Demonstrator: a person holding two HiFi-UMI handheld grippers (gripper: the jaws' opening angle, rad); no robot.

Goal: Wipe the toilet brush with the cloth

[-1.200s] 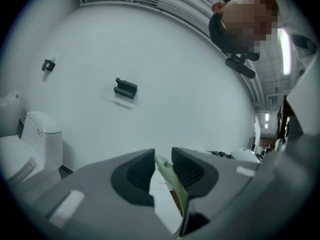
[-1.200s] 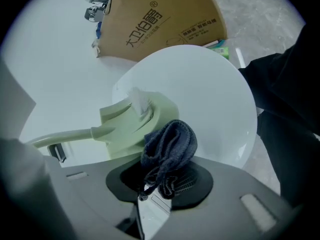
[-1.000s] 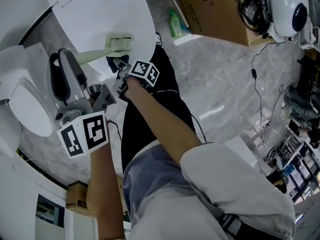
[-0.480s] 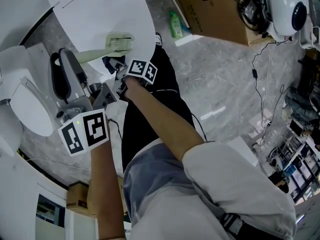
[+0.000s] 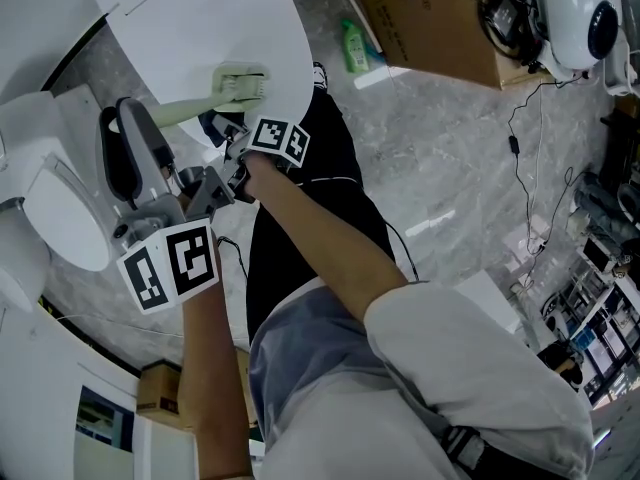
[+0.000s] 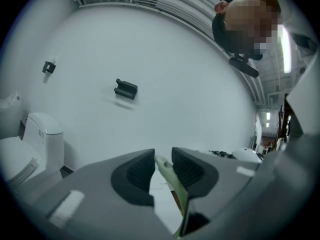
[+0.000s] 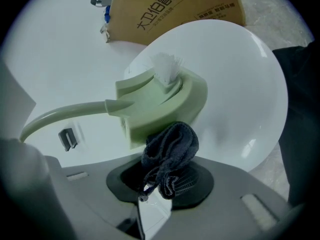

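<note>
Wiping is going on: right gripper [image 7: 160, 181] is pinching the dark cloth [image 7: 170, 146], touching the toilet brush [image 7: 160, 96] head at twelve o'clock; left gripper [image 6: 162, 160] is clamping its handle [image 6: 173, 184]. Next move is likely calling for rubbing across the head.

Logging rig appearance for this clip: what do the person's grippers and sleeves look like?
The left gripper and right gripper are grey plastic with dark ribbed fingers. Each carries a white cube with black square markers. The shirt is pale, short-sleeved.

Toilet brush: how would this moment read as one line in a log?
left tool: shut on toilet brush handle | right tool: shut on cloth | cloth: against brush head
</note>
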